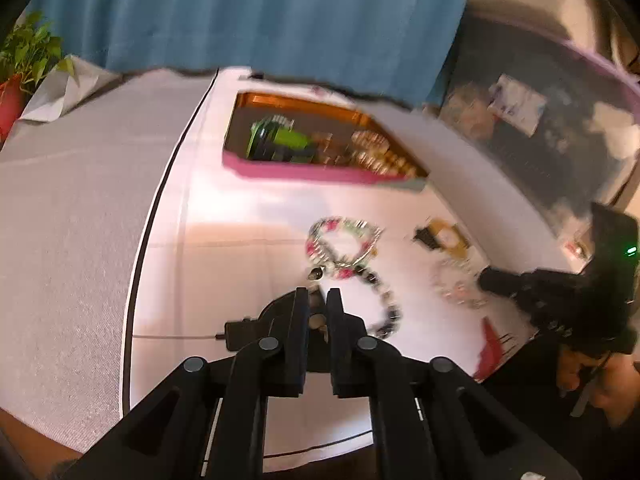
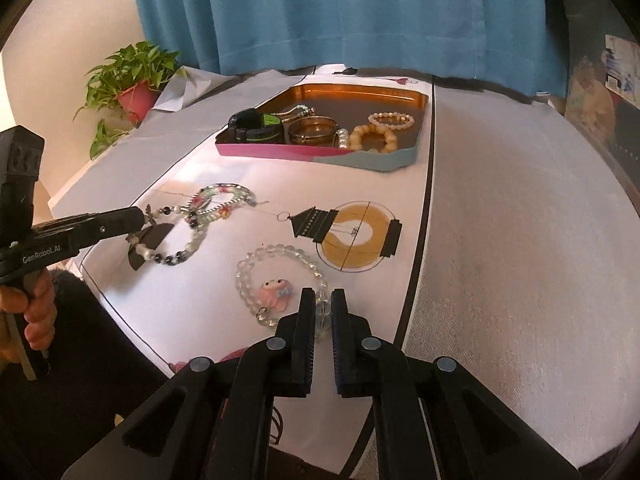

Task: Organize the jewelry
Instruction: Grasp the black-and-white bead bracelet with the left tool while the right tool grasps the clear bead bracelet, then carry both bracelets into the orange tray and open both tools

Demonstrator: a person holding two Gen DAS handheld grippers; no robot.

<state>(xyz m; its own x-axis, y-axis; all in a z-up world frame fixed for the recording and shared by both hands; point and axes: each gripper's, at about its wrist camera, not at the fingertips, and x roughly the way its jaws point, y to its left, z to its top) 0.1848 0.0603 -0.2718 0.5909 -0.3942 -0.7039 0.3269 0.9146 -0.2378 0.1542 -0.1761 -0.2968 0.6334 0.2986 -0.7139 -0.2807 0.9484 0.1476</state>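
- The right gripper (image 2: 319,303) has its jaws nearly shut on the near rim of the clear bead bracelet (image 2: 280,276), which carries a pink charm (image 2: 273,295); the rest of the loop lies flat on the white mat (image 2: 248,320).
- The left gripper (image 1: 317,300) is likewise closed to a narrow gap on one end of the dark-and-pearl bead strand (image 2: 176,252). The right wrist view shows its tip at that strand's end.
- Risk: the strand lies against, and appears to cross, the coiled pink-and-green bracelet (image 2: 218,202). A lift could drag that coil along or snag it.
- Risk: each grip takes only a bead or two. Round, smooth beads could slip from the pads on a quick lift.
- Risk: the pink charm hangs off-centre and could swing the clear bracelet as it rises.
- Risk: the tray (image 2: 360,160) at the far end of the mat already holds bangles and bead bracelets; a careless drop could tangle with them or catch the tray wall.
- Surface: the white mat bears a printed lantern drawing (image 2: 352,236) and lies on a grey textured cloth (image 2: 520,280).
- Room: a blue curtain (image 2: 340,12) hangs behind, with a potted plant (image 2: 128,80) at the left.
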